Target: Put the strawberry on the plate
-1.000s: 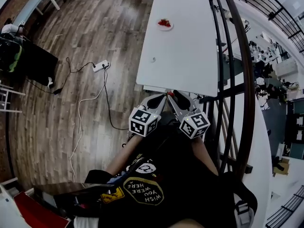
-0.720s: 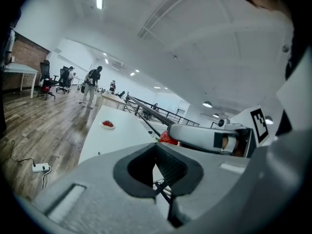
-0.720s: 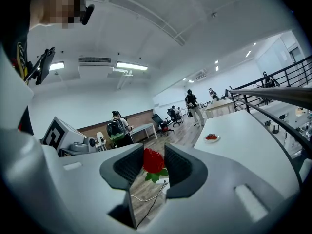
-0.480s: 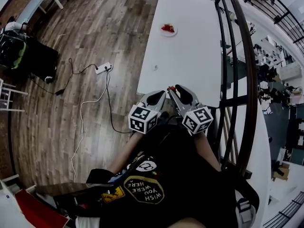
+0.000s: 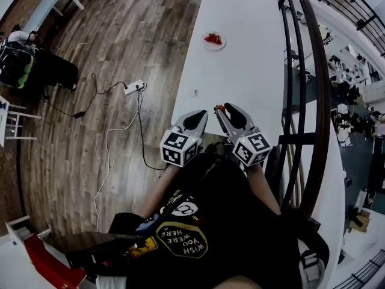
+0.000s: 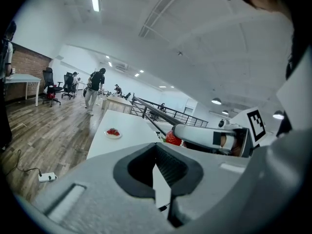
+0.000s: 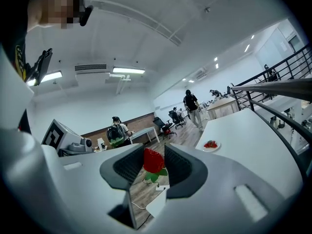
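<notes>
A red strawberry (image 7: 152,161) with green leaves sits between the pads of my right gripper (image 7: 153,159), which is shut on it. In the head view that gripper (image 5: 221,111) hovers at the near edge of the long white table (image 5: 246,71), the strawberry (image 5: 220,108) showing at its tip. My left gripper (image 5: 194,121) is beside it to the left, shut and empty. Far down the table stands a small white plate (image 5: 213,41) holding red strawberries. The plate (image 6: 113,133) also shows in the left gripper view, past my left gripper (image 6: 157,152), and the plate (image 7: 210,145) appears in the right gripper view.
A black metal railing (image 5: 313,101) runs along the table's right side. A power strip (image 5: 133,87) with cables lies on the wood floor to the left. A small round thing (image 5: 195,92) sits on the table near its left edge. People (image 6: 95,89) walk far behind.
Both grippers have moved forward from in front of the table to its near edge, the strawberry still held in the right one.
</notes>
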A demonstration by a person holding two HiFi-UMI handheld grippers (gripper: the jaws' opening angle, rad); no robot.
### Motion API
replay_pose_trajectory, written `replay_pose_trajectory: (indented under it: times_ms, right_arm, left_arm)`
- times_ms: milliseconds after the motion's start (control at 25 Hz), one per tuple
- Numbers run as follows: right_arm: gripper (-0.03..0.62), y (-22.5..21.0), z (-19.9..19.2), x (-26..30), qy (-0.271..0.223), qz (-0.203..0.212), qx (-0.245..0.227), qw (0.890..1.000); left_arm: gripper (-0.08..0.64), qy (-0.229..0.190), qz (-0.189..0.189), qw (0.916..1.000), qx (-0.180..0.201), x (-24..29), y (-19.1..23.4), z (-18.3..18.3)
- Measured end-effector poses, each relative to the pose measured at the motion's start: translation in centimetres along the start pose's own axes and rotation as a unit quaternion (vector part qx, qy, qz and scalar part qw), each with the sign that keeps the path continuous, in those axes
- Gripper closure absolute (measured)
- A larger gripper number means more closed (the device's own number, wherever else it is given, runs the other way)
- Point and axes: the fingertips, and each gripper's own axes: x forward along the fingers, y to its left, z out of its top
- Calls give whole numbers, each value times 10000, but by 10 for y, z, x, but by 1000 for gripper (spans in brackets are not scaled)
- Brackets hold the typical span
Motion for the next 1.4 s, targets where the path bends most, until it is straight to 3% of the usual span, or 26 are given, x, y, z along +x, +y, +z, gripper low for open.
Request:
replay_pose_trajectory:
  times_ms: [320, 680, 1000, 1400]
  right_arm:
    - [459, -28, 0, 16, 131, 112, 108, 9998]
    - [459, -47, 1, 54, 266, -148, 261, 9992]
    - [459, -62, 17, 103, 248, -602, 192, 9977]
    - [459, -78, 8, 139, 408, -1037, 211, 9935]
  left_arm:
    - [557, 193, 117, 9997, -61, 27, 5, -7]
    - [557, 318, 12, 9993, -210, 41, 46, 6]
    - [557, 355, -395, 9982, -275, 66, 95, 35]
    - [557, 552, -857, 9943, -323, 95, 133, 44]
